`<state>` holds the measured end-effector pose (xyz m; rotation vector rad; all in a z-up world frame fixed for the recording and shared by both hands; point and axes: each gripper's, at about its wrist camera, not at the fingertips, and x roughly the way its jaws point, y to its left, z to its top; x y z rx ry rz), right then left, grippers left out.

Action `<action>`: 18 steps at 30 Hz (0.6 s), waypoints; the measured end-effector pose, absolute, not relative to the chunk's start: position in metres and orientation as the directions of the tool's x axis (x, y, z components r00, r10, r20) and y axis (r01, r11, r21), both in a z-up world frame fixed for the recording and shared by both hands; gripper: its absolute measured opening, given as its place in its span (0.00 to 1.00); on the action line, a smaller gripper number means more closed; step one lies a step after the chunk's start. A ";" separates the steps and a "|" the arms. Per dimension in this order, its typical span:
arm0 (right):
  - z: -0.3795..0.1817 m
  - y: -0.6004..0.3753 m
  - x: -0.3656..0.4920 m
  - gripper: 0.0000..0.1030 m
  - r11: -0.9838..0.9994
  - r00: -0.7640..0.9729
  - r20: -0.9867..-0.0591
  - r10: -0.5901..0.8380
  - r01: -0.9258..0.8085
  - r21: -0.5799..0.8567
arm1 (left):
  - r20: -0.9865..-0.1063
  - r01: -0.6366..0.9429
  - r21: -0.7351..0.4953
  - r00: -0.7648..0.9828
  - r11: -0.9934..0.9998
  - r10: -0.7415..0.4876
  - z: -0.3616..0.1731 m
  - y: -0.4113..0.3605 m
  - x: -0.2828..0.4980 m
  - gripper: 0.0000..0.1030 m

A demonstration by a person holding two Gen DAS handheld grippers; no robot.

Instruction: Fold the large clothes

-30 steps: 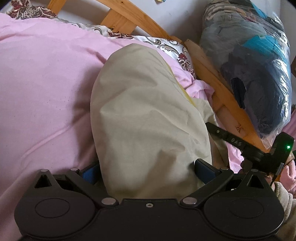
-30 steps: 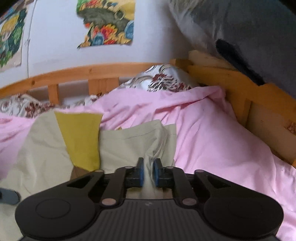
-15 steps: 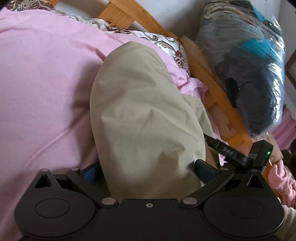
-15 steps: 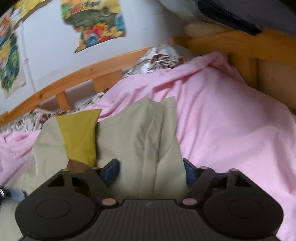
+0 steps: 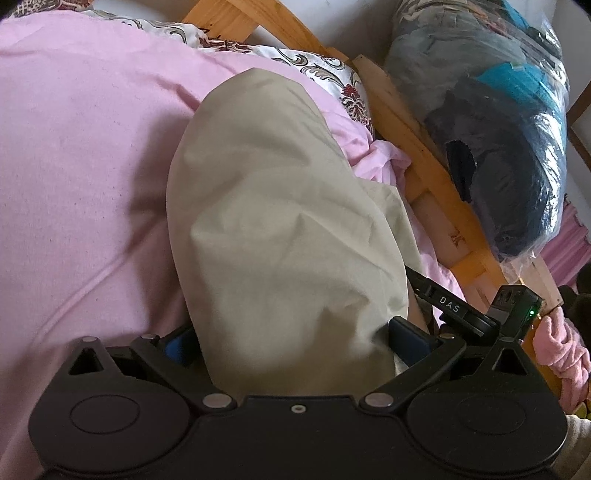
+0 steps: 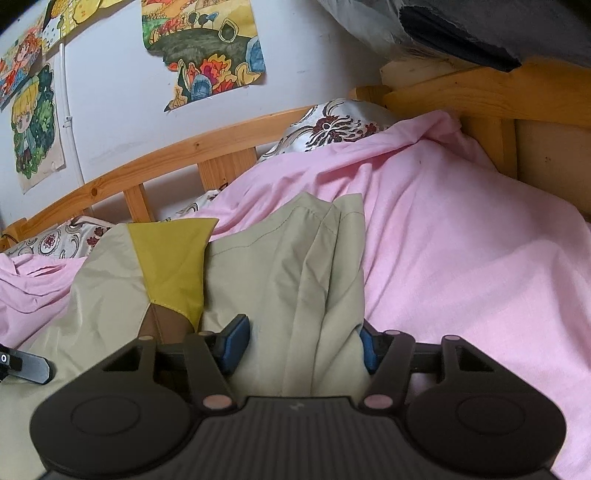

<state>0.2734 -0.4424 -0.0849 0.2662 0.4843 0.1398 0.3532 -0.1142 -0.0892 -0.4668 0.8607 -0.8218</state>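
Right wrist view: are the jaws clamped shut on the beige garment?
No. The right gripper has its jaws spread wide, with the beige garment lying loosely between them on the pink sheet.

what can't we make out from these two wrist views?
- Left wrist: the beige garment drapes over the left gripper, hiding the jaw tips and any contact.
- Left wrist: the garment's near end is cut off behind the gripper body.
- Right wrist: folds fill the right gripper's open jaws; whether the pads touch cloth is unclear.
- Right wrist: what kind of garment it is, since only the beige cloth and a yellow panel show.
- Right wrist: bagged bundle cropped by the top edge.
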 end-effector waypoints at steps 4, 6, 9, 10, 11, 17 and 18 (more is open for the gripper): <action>-0.085 -0.442 0.275 0.62 0.959 0.875 -0.446 0.188 -0.066 0.276 | -0.527 0.405 -0.629 0.404 0.663 -0.747 -0.081 -0.124 0.352 0.95; -0.085 -0.441 0.275 0.62 0.960 0.873 -0.452 0.185 -0.063 0.273 | -0.547 0.400 -0.607 0.417 0.687 -0.726 -0.077 -0.129 0.351 0.93; -0.082 -0.437 0.276 0.57 0.966 0.868 -0.467 0.171 -0.053 0.255 | -0.565 0.406 -0.578 0.426 0.708 -0.706 -0.069 -0.132 0.348 0.86; -0.080 -0.434 0.276 0.53 0.969 0.866 -0.473 0.165 -0.053 0.241 | -0.568 0.409 -0.573 0.426 0.710 -0.704 -0.066 -0.132 0.348 0.82; -0.078 -0.430 0.275 0.45 0.973 0.864 -0.477 0.157 -0.053 0.224 | -0.570 0.414 -0.568 0.426 0.711 -0.703 -0.063 -0.132 0.347 0.80; -0.055 -0.405 0.268 0.10 0.986 0.855 -0.505 0.119 -0.041 0.162 | -0.563 0.423 -0.564 0.432 0.709 -0.705 -0.051 -0.131 0.340 0.65; -0.050 -0.401 0.266 0.09 0.986 0.855 -0.505 0.121 -0.044 0.162 | -0.556 0.424 -0.571 0.430 0.703 -0.711 -0.049 -0.129 0.339 0.62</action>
